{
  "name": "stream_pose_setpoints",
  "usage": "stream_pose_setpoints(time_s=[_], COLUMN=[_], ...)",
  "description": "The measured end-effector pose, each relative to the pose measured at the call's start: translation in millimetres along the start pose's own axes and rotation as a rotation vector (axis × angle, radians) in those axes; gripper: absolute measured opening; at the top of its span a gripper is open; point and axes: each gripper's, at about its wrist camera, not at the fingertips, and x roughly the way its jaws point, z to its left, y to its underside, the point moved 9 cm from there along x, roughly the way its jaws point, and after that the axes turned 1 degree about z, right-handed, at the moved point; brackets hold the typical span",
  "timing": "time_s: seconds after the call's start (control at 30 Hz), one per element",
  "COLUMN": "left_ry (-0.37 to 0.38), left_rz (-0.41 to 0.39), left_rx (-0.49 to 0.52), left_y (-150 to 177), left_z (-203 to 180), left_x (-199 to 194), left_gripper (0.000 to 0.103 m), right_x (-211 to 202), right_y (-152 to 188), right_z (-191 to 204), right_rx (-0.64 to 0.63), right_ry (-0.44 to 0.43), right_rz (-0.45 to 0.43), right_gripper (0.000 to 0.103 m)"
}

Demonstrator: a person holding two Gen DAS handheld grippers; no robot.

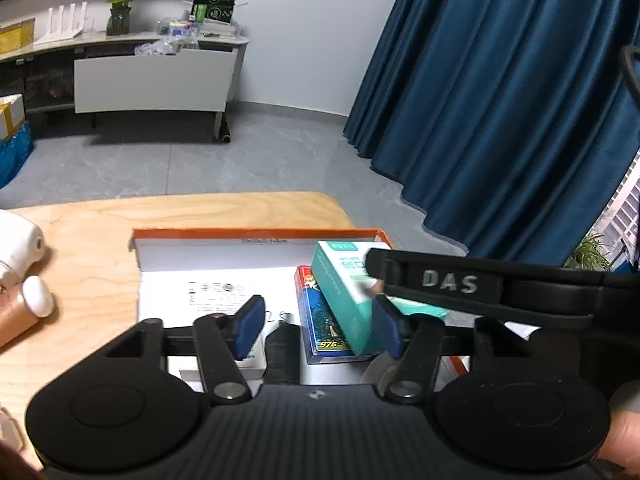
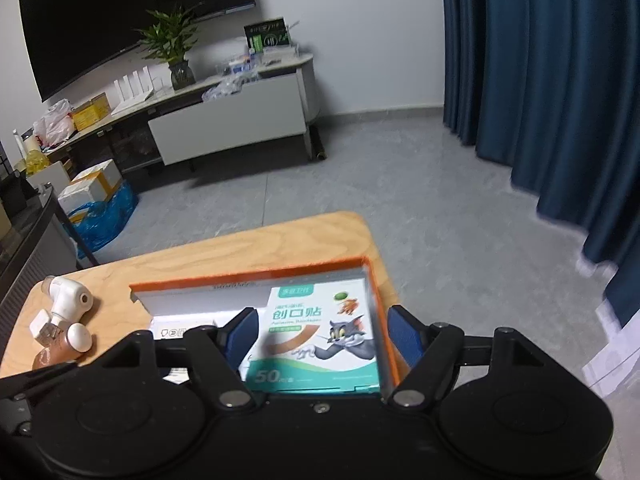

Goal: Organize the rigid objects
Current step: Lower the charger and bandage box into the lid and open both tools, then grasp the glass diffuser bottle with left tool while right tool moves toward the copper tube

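Orange-rimmed, white-lined cardboard tray sits at the far right end of your wooden counter and serves as the collecting bin. Your right hand-held gripper straddles a teal-and-white bandage box that leans tilted against the tray's right wall; its blue pads stand spread, and a gap shows on the right side, so I judge the box released or not yet gripped rather than clamped. The tilt suggests it is resting on the red-and-blue flat box beneath it.

Your left hand-held gripper hangs over the tray's near edge with its pads apart and nothing pinched; its right pad lies just beside the bandage box in the left wrist view, though I cannot tell if they touch.

Legible writing: the bandage box bears Chinese characters, a cartoon cat and "50"; the flat box shows "975"; the right gripper's arm, crossing the left wrist view, reads "DAS". Small print on the tray floor is unreadable.

Outstanding items: a white plastic device and a copper-toned bottle with a white cap lie near the counter's left edge, well apart from the tray.
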Motion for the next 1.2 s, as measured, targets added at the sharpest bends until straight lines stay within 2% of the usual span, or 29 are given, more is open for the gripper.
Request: stream_pose_setpoints(time_s=[0.13, 0.3, 0.43, 0.53, 0.6, 0.73, 0.8, 0.93, 1.07, 1.13, 1.2], left_ry=[-0.041, -0.094, -0.152, -0.243, -0.341, -0.477, -0.514, -0.547, -0.550, -0.549, -0.532], left_rz=[-0.023, -0.037, -0.046, -0.075, -0.115, -0.116, -0.104, -0.097, -0.082, -0.080, -0.074], left_rx=[-0.016, -0.009, -0.032, -0.075, -0.088, -0.157, -0.191, -0.192, -0.195, -0.185, -0.181], left_y=[0.0, 7.4, 16.5, 23.5, 33.6, 55.8, 63.9, 68.9, 73.5, 72.6, 82.7], left_z=[5.8, 16.4, 39.5, 68.1, 92.0, 137.1, 150.7, 164.9, 175.1, 178.1, 181.9], left_x=[-18.7, -47.4, -70.6, -88.2, -101.5, -110.4, -107.6, -97.2, -89.2, -85.0, -87.1], left_gripper=[0.075, 0.083, 0.085, 0.088, 0.095, 0.096, 0.099, 0.099, 0.097, 0.091, 0.078], right_x=[-20.9, -40.8, -54.8, -63.2, -69.2, -76.6, -78.2, -80.2, -78.3, -75.7, -73.0], right_y=[-5.5, 4.4, 18.2, 28.3, 33.9, 40.1, 43.0, 47.4, 52.7, 54.1, 55.9], right_z=[-0.1, 14.8, 35.5, 53.0, 64.4, 85.4, 94.2, 108.0, 118.1, 124.5, 131.4], right_rx=[0.010, 0.001, -0.017, -0.032, -0.047, -0.079, -0.096, -0.125, -0.154, -0.171, -0.184], right_ry=[0.013, -0.009, -0.039, -0.063, -0.086, -0.122, -0.131, -0.146, -0.164, -0.174, -0.187], right_rz=[-0.043, -0.042, -0.039, -0.037, -0.040, -0.040, -0.040, -0.046, -0.037, -0.033, -0.028], right_gripper=[0.088, 0.089, 0.089, 0.089, 0.089, 0.089, 0.089, 0.089, 0.089, 0.089, 0.089])
